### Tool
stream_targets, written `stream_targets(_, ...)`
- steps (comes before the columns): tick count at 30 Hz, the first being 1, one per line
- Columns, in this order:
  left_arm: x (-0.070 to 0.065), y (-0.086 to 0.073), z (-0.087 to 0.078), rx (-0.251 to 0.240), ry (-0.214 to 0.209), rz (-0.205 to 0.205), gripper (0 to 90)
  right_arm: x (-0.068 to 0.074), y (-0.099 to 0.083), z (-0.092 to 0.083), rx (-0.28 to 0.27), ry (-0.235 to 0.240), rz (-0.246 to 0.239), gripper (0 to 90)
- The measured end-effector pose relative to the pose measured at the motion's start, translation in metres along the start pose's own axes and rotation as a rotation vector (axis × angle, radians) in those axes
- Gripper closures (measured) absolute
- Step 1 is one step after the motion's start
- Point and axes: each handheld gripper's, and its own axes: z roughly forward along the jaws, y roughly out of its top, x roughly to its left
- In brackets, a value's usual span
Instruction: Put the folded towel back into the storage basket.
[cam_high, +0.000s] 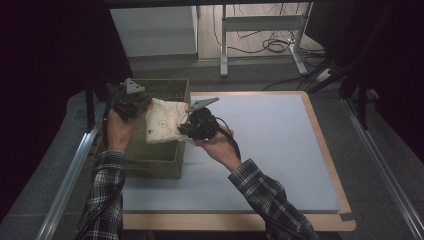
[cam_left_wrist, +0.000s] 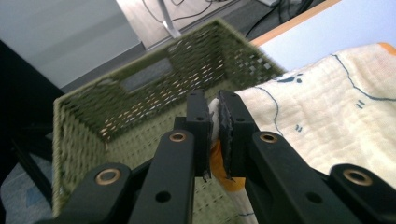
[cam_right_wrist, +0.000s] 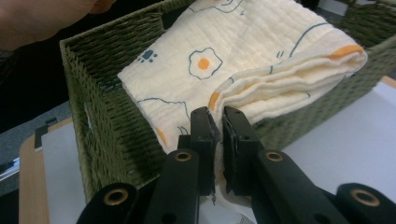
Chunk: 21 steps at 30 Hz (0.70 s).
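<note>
While both hand-held grippers clamp (opposite corners), folded cloth (cam_high: 164, 121), above basket (cam_high: 159, 167)

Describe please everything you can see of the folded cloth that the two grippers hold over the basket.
The cloth is pale yellow, soft and crinkled like gauze, printed with fried eggs, a paw and blue lines, with orange edging. It is folded in several layers and held flat over the green woven basket. The left gripper pinches one edge, the right gripper the opposite folded corner. In the right gripper view one side seems to lie on the basket's rim.
</note>
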Motion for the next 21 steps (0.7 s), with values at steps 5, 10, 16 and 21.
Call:
stream_targets(5, 0.012, -0.011, 0.002, 0.019, 0.013, -0.014, 83.5, 0.006, 0.006, 0.021, 0.025, 0.018, 0.001, 83.3)
stream_targets(10, 0.023, -0.022, 0.005, 0.050, 0.031, -0.016, 83.5, 0.013, 0.011, 0.040, 0.053, 0.024, -0.007, 83.3)
stream_targets(16, 0.038, -0.034, 0.004, 0.072, 0.049, -0.033, 83.5, 0.024, 0.020, 0.064, 0.092, 0.027, -0.027, 83.3)
stream_targets(21, 0.051, -0.045, 0.000, 0.085, 0.067, -0.049, 83.4, 0.036, 0.029, 0.085, 0.122, 0.035, -0.043, 83.4)
